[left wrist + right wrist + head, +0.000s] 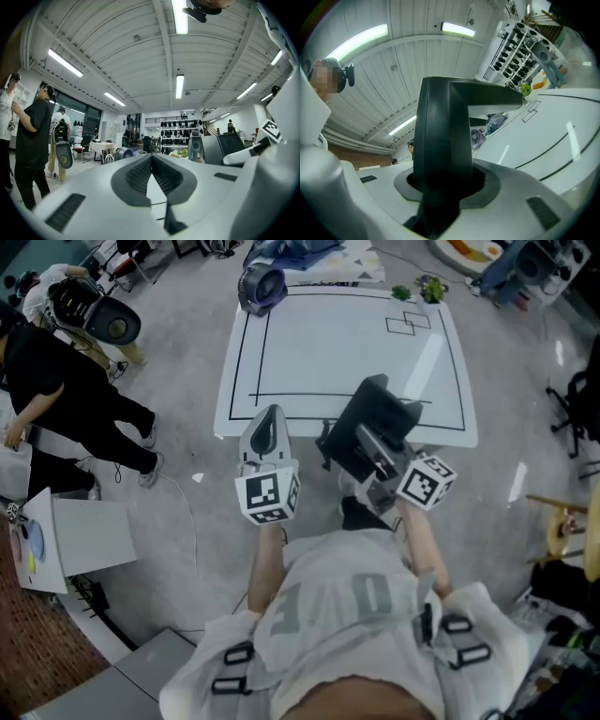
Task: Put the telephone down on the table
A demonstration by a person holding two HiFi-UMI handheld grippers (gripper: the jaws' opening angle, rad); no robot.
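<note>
A black telephone (373, 427) hangs tilted over the near edge of the white table (347, 343), with my right gripper (377, 463) shut on it from below. In the right gripper view the telephone (440, 136) fills the space between the jaws, and the table (553, 131) lies off to the right. My left gripper (266, 430) is raised just left of the telephone, off the table's near left corner. Its jaws meet, with nothing between them. In the left gripper view, the left gripper (151, 161) points across the room at table height.
Black outlines are marked on the table top. A blue fan-like device (261, 285) sits at its far left corner, small green plants (422, 289) at the far right. A person in black (56, 390) stands at the left beside a white cabinet (84, 535).
</note>
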